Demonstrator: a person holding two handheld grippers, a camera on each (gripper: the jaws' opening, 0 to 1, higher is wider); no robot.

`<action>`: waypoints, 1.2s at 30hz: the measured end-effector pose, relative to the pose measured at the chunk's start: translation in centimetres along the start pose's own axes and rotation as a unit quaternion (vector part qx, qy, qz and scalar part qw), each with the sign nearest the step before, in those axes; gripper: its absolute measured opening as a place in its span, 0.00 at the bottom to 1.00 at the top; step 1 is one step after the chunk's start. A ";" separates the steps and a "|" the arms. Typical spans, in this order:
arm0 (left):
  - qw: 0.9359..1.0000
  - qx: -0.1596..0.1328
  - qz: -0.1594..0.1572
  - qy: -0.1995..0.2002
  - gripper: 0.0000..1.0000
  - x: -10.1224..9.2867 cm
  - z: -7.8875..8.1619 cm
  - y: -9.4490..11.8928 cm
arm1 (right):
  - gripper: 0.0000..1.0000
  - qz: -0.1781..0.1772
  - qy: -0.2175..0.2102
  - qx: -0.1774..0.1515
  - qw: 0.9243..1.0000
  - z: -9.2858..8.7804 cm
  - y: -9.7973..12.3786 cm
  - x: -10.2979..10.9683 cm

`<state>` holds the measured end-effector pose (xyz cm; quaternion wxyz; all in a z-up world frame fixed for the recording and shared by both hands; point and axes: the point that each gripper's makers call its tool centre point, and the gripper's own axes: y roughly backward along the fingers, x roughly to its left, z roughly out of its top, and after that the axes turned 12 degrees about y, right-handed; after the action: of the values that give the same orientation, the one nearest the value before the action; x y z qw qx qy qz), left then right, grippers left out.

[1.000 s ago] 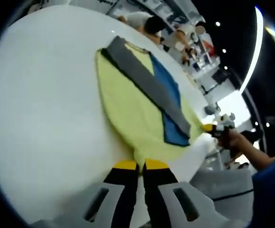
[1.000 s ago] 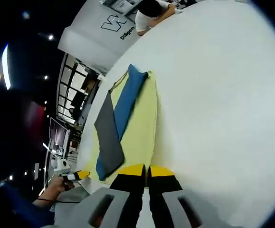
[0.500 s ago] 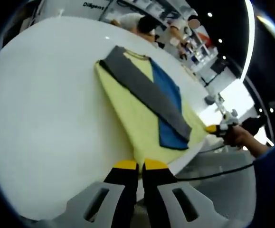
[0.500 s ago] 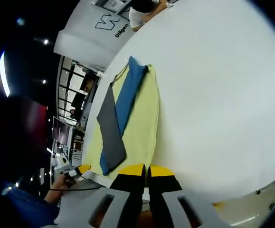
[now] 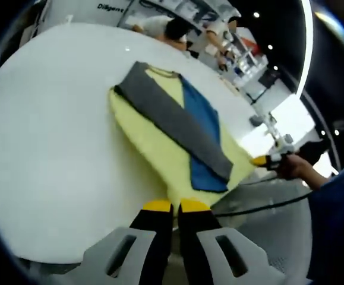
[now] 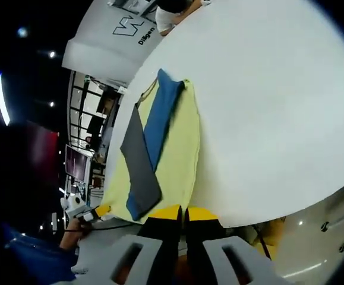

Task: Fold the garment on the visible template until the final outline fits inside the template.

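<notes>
**Garment with sleeves folded in, both hem corners pinched**

Garment [image 5: 160, 148] lies flat on the white table [image 5: 47, 148], a yellow top with its neck end away from me and its hem at the near table edge. The grey sleeve [image 5: 174, 122] crosses the body diagonally and lies over the blue sleeve [image 5: 202, 139]; the right gripper view shows the same layering [image 6: 160, 160]. I judge the sleeve folds done and the lengthwise fold, hem toward collar, not yet made. I cannot make out any template outline on the table, so whether the present outline fits is undecided.

My left gripper [image 5: 176, 206] has its yellow-tipped jaws drawn together with only a thin slit between them, meeting the yellow hem at one corner; it appears to pinch the cloth. My right gripper [image 6: 182, 211] likewise has its jaws nearly closed, at the opposite hem corner. In the left gripper view, that gripper appears at the far corner [image 5: 261, 160], touching the fabric edge, held by my hand [image 5: 293, 169].
</notes>
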<state>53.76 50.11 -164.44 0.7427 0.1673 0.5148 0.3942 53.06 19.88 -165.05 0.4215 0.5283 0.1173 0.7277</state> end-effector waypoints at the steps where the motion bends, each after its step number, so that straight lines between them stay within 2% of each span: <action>1: 1.000 -0.006 0.000 -0.002 0.00 0.2 0.3 -0.1 | 0.00 0.000 0.001 -0.002 1.000 0.2 0.0 0.1; 6: 0.999 -0.026 0.003 -0.024 0.00 0.4 1.9 -0.7 | 0.00 -0.007 0.022 -0.020 1.000 1.4 -0.2 0.1; 8: 0.998 -0.044 0.002 -0.037 0.00 0.8 3.2 -1.0 | 0.00 -0.011 0.033 -0.030 0.999 2.4 -0.5 -0.1; 10: 0.997 -0.065 0.007 -0.045 0.00 0.7 4.6 -1.2 | 0.00 -0.028 0.066 -0.046 0.996 3.7 -0.7 -0.6; 12: 0.993 -0.089 0.023 -0.071 0.00 0.7 6.0 -1.3 | 0.00 -0.048 0.096 -0.058 0.992 5.1 -1.0 -1.0; 13: 0.990 -0.098 0.037 -0.096 0.00 0.9 6.8 -1.4 | 0.00 -0.051 0.105 -0.064 0.991 5.6 -1.1 -1.0; 16: 0.984 -0.113 0.057 -0.123 0.00 0.7 8.1 -1.9 | 0.00 -0.060 0.130 -0.077 0.987 7.4 -1.7 -0.8; 21: 0.981 -0.129 0.071 -0.129 0.00 0.8 10.1 -2.6 | 0.00 -0.076 0.164 -0.080 0.980 9.3 -2.7 -0.7; 26: 0.976 -0.141 0.086 -0.140 0.00 0.4 12.1 -3.0 | 0.00 -0.092 0.175 -0.090 0.976 10.9 -3.2 -0.8; 30: 0.972 -0.154 0.098 -0.147 0.00 0.9 13.5 -3.5 | 0.00 -0.120 0.208 -0.106 0.965 12.7 -3.6 -1.5; 33: 0.970 -0.162 0.103 -0.149 0.00 1.7 15.2 -4.0 | 0.00 -0.121 0.204 -0.116 0.964 14.0 -4.1 -1.3; 36: 0.968 -0.164 0.106 -0.155 0.00 1.5 15.6 -4.2 | 0.00 -0.127 0.213 -0.116 0.962 14.7 -4.5 -1.5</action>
<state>69.78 51.05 -161.71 0.7850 0.1557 0.3007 0.5188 68.16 17.49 -162.78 0.5337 0.2897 0.1854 0.7726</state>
